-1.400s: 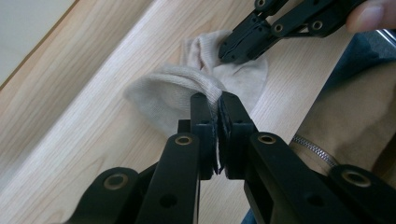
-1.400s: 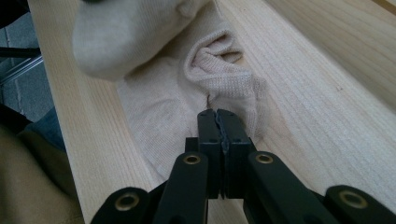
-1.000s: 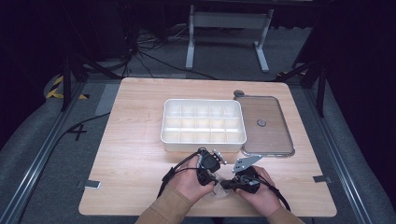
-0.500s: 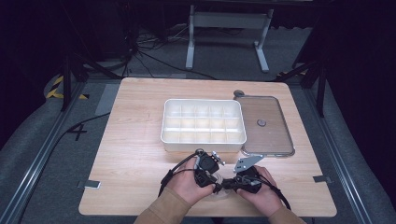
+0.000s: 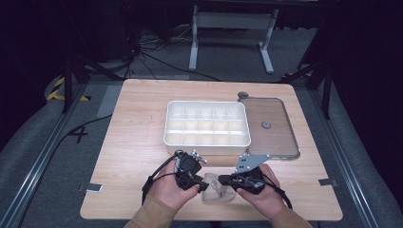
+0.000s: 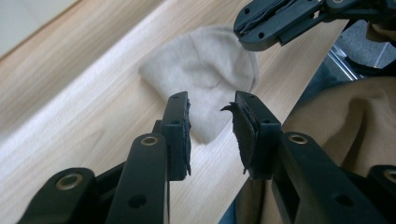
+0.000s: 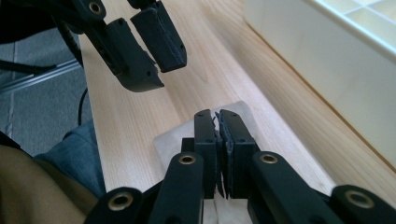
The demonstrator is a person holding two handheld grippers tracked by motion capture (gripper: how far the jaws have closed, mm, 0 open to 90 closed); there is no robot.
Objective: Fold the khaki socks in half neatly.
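The left gripper [image 5: 196, 183] has just opened its jaws and let go of the beige sock [image 5: 216, 190], and it now sits a bit further left.

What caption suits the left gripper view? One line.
Left gripper, jaws open, above a beige sock on the wooden table.

Bare table [image 5: 128, 142] lies left of the hands; the compartment tray [image 5: 207, 140] blocks ahead.
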